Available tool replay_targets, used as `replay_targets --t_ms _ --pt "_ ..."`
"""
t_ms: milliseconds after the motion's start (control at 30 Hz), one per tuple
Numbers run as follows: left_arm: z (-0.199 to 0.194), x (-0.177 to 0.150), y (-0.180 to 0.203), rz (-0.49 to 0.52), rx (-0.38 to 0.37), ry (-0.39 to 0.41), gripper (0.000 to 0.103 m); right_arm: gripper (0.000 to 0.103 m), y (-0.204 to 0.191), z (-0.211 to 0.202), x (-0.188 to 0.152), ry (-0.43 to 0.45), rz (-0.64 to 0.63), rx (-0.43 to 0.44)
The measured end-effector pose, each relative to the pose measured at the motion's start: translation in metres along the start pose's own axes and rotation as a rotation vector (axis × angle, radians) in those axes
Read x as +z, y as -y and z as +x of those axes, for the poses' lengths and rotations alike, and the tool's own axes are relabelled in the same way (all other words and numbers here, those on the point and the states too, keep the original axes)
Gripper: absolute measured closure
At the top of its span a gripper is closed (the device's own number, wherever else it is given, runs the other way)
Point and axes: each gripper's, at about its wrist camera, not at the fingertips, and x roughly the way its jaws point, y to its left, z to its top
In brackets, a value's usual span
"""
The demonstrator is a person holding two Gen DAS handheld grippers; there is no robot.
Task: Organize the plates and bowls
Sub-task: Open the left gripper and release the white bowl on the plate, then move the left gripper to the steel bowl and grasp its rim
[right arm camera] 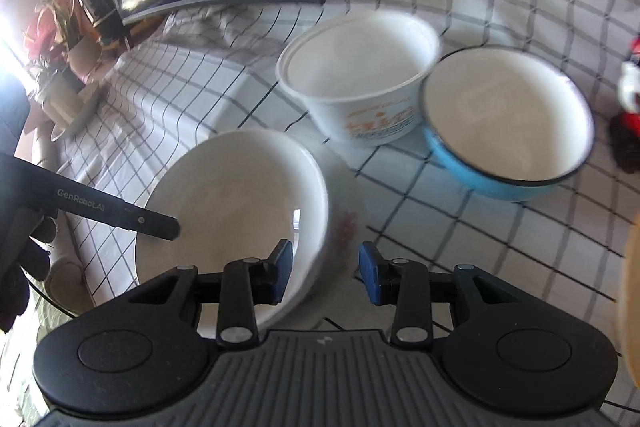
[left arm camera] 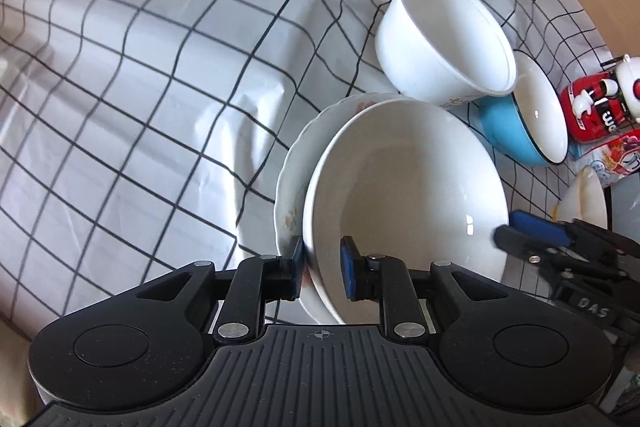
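White bowl (left arm camera: 404,203) sits on the flowered plate (left arm camera: 289,187), both on the checked cloth (left arm camera: 140,87) over the worktop.

Left gripper (left arm camera: 323,267): jaws straddle the bowl's near rim, one pad outside against the wall, the other inside with a visible gap. Reads as not clamped, bowl wall between the jaws but no grip.

Right gripper (right arm camera: 325,269): jaws apart. Left pad is inside the bowl (right arm camera: 236,211); right pad hangs over the plate's (right arm camera: 344,223) exposed edge. Right view is motion-blurred, so I can't tell for certain whether either pad touches. Calling it released, holding nothing.

Key relation: the two grippers are on opposite sides of the same bowl rim, each pointing steeply down. Bowl lies directly ahead of and under both. Left is the one better seated, rim already centred between its jaws. Right is offset toward the plate side.

Other stock beyond: white paper tub (left arm camera: 444,39) leaning against the blue enamel bowl (left arm camera: 528,123), both behind the white bowl and apart from it. Red figurine (left arm camera: 600,103) farther right.

My read: next move is a pinch on the rim, then lift. Risk: thin, slick rim, bowl may tip or drag the plate if only one side closes.
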Motion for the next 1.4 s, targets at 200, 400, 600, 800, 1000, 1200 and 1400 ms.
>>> replay_targets --t_ms 200,400,600,800,1000,1200,1400 --pt "-0.047 -0.004 0.024 0.066 0.086 0.243 0.081 0.058 0.013 -0.055 -0.029 0.143 -0.012 -0.097" --pt "-0.075 -0.021 0.104 0.269 -0.197 0.442 0.081 0.038 0.025 -0.118 -0.080 0.341 -0.069 -0.348" --pt "-0.025 -0.059 0.199 0.424 -0.416 0.381 0.081 0.033 0.059 -0.165 -0.135 0.391 -0.046 -0.616" --pt "0.043 -0.107 0.271 0.521 -0.433 0.142 0.081 0.029 0.104 -0.190 -0.198 0.341 0.097 -0.722" --pt "0.078 -0.129 0.301 0.530 -0.336 0.065 0.081 0.022 0.128 -0.184 -0.235 0.309 0.191 -0.695" --pt "0.103 -0.143 0.308 0.538 -0.254 0.011 0.081 0.022 0.149 -0.174 -0.252 0.299 0.332 -0.580" --pt "0.127 -0.152 0.319 0.542 -0.243 -0.041 0.079 0.033 0.176 -0.158 -0.252 0.289 0.498 -0.491"
